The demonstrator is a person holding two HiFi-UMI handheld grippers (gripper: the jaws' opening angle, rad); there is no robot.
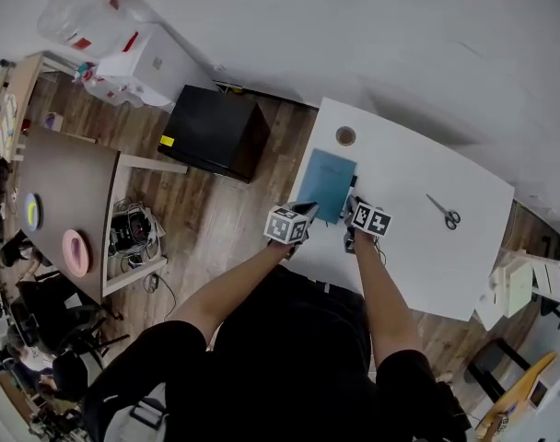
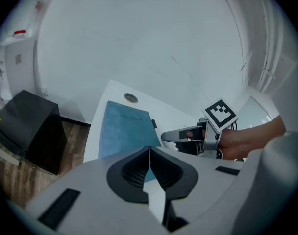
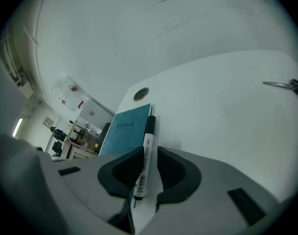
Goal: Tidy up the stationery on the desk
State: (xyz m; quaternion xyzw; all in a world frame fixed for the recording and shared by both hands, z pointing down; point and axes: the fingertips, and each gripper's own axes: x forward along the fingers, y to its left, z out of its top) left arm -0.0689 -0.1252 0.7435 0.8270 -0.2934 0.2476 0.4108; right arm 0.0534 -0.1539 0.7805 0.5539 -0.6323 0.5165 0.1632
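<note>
Operator: black short-sleeved top (image 1: 294, 339); left gripper (image 2: 149, 156) and right gripper (image 3: 145, 174) identical, light grey shells with dark rectangular insets, black ribbed pads (image 2: 132, 173), each topped with a white cube (image 1: 286, 226) carrying black square markers.

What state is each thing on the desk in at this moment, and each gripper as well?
Notebook: closed, lying flat on the desk.
Pen: lying along the notebook's edge, not clamped.
Scissors: closed, lying flat, apart from the rest.
Left gripper: shut, empty.
Right gripper: open, one jaw on each side of the pen.
</note>
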